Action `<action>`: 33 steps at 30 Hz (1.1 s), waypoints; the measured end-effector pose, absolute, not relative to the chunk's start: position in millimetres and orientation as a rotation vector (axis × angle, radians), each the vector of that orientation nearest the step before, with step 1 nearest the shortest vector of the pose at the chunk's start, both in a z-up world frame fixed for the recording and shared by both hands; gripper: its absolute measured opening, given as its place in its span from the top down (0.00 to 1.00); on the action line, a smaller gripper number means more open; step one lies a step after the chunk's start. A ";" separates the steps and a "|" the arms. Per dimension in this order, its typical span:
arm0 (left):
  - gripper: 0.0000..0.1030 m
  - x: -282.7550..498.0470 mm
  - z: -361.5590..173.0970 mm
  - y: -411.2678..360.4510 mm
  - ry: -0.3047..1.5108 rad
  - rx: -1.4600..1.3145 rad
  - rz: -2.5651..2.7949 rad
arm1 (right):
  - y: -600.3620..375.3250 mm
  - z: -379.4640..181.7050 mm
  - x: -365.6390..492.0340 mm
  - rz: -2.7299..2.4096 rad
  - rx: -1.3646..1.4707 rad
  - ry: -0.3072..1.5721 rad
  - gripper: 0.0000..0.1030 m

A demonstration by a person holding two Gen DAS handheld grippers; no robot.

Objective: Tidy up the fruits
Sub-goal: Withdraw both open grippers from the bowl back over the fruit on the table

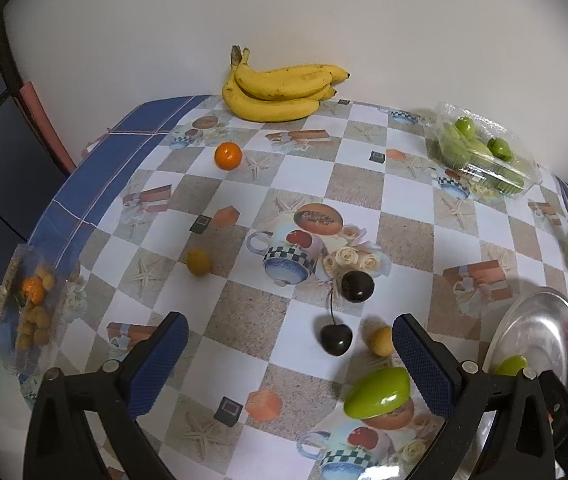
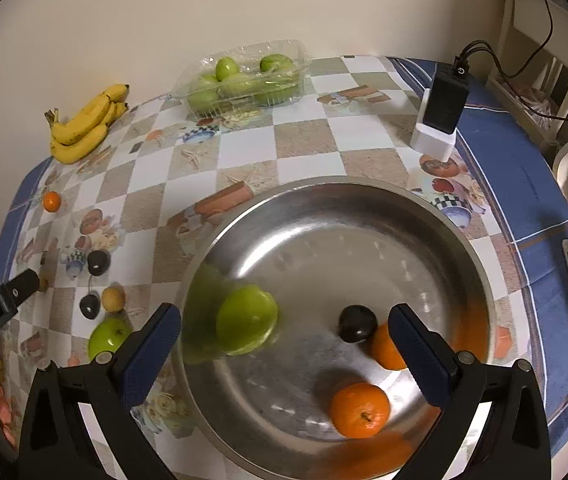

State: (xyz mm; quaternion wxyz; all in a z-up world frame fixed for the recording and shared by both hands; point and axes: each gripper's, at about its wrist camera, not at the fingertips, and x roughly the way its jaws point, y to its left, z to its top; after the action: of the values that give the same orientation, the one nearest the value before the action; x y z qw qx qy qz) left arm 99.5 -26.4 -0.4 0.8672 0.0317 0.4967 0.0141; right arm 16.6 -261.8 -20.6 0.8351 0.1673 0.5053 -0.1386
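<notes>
- step in hand, as i judge it: loose fruit is being gathered into the steel bowl [image 2: 460, 240]. the right tool [image 2: 284, 336] hangs over the bowl with its jaws spread wide and nothing between the pads.
- a green apple [image 2: 247, 320] lies blurred near the bowl's left wall, so it looks just dropped and rolling; two oranges [image 2: 359, 410] and a dark cherry [image 2: 358, 323] sit near the front of the bowl.
- the left tool [image 1: 290, 344] is also released and empty, poised over the checked surface [image 1: 312, 176].
- left out on the surface: a second green apple [image 1: 378, 393] just beside the bowl, two cherries [image 1: 336, 340], a small yellow fruit [image 1: 380, 341] touching nothing, another yellow fruit [image 1: 199, 263], and a small orange [image 1: 228, 156] farther back.
- bananas [image 1: 279, 88] and a clear tray of green fruit [image 1: 480, 152] stand at the wall.
- next move, likely: the left tool lowers onto the apple near its right pad, straddling it squarely; the smooth round skin could slip.
</notes>
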 end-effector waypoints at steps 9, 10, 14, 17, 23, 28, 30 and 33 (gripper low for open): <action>0.00 99.2 1.1 -22.8 1.038 0.103 0.004 | -256.6 -13.2 13.6 -0.341 0.357 1.037 0.00; 0.00 99.6 0.9 -22.1 1.040 0.101 0.000 | -256.2 -12.5 12.9 -0.362 0.347 1.033 0.00; 0.00 101.8 0.3 -19.7 1.044 0.110 -0.008 | -254.7 -10.6 12.1 -0.374 0.345 1.016 0.00; 0.00 105.1 -1.1 -14.8 1.055 0.106 -0.029 | -250.5 -8.0 12.7 -0.412 0.313 0.997 0.00; 0.00 113.7 -6.1 7.1 1.085 0.074 -0.020 | -235.2 -8.0 18.0 -0.343 0.335 0.979 0.00; 0.00 120.0 -8.0 33.0 1.092 0.026 0.017 | -205.7 -4.9 31.2 -0.269 0.291 0.988 0.00; 0.00 122.2 -9.4 44.7 1.097 -0.006 0.030 | -192.6 -3.0 36.7 -0.195 0.294 0.984 0.00; 0.00 125.3 -10.6 57.2 1.101 -0.031 0.047 | -172.4 -3.7 43.0 -0.116 0.285 0.994 0.00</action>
State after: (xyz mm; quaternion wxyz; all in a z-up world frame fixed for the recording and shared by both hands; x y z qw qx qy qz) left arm 125.3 57.2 -10.6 0.8520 -0.0148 0.5229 0.0225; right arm 43.0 -172.4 -3.7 0.8678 0.1361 0.4747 -0.0555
